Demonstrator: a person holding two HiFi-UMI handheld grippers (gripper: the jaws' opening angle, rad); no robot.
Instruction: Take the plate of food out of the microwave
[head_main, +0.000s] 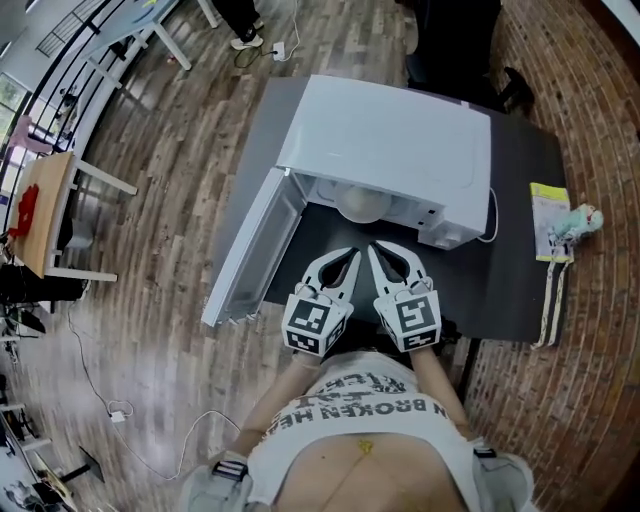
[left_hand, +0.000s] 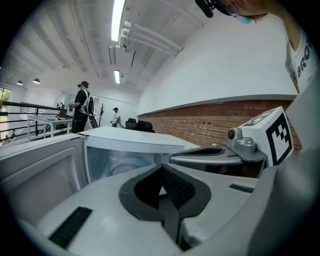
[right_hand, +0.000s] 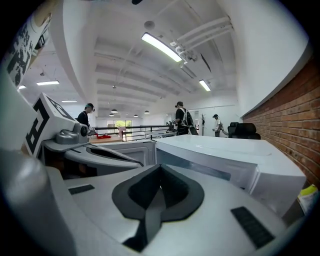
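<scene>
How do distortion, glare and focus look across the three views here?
Head view: fisheye bends the wood floor planks, with a pale sheen at lower left; the microwave is sharp. Left gripper view: round black vignette, ceiling light blown out. Right gripper view: same vignette, light strip glaring, brick wall curved.

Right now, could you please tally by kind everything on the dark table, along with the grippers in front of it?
Microwave: 1
Plate, inside it: 1
Grippers: 2, left gripper and right gripper
Yellow packet: 1
Small teal toy: 1
Pale strip: 1
Total: 7
</scene>
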